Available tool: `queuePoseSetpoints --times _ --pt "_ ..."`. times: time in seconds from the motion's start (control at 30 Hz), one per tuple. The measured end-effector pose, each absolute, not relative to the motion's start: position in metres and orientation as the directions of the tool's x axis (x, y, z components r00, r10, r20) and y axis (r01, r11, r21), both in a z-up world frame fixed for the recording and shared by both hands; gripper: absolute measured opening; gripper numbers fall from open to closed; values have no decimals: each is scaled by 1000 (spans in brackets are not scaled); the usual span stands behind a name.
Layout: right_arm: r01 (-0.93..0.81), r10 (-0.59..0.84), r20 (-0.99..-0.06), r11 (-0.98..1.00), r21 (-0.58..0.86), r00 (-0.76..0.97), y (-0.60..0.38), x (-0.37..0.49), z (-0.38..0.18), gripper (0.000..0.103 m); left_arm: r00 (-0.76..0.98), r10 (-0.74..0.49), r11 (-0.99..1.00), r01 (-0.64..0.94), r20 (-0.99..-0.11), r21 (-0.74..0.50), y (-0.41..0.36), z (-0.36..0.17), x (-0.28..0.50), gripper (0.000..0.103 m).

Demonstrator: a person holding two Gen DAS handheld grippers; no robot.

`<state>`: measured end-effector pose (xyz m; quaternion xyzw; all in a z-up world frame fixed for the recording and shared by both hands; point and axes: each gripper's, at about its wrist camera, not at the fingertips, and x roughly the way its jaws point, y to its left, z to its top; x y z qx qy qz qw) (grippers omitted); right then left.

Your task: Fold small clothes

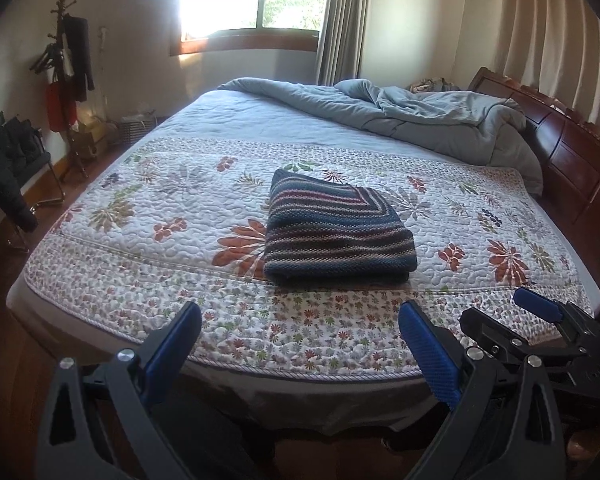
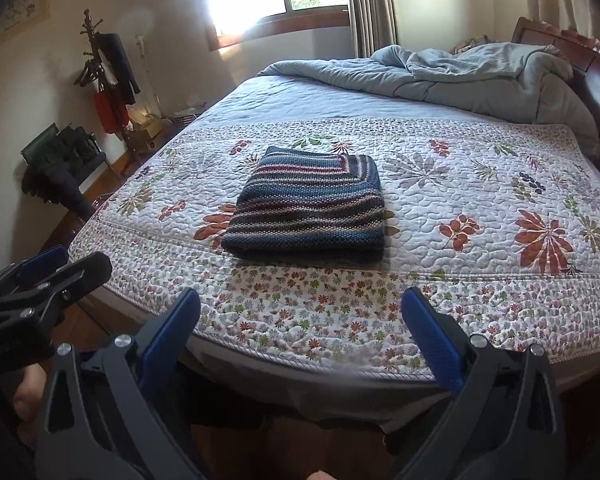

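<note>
Your left gripper (image 1: 300, 320) and right gripper (image 2: 300, 308), fingers spread and empty, hang off the bed's (image 1: 100, 280) near edge, the sweater (image 1: 336, 232) apparently folded.

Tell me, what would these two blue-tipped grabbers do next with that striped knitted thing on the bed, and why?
Probably nothing more than easing back. The striped blue-and-maroon knitted garment already lies as a neat folded rectangle on the floral quilted bedspread. The left gripper and right gripper both hang open and empty at the bed's near edge, touching no cloth, and no other loose garment shows on the quilt to fold.
</note>
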<state>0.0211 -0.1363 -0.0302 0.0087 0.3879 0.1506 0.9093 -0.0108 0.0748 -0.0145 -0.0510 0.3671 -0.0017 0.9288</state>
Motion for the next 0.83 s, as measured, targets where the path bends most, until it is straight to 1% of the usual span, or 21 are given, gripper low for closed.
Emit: queuePoseSetpoints --times 0.33,0.63,0.83 --pt "-272 281 -701 954 127 656 -135 26 -29 100 739 -38 996 -30 -672 -89 76 -13 -12 99" --pt "-269 278 -705 955 128 653 -136 27 -32 100 742 -8 999 -30 -670 -44 72 -14 -15 99" --pt "-249 257 -700 962 115 666 -140 29 -33 100 740 -15 999 -10 -672 -34 70 -12 -16 99"
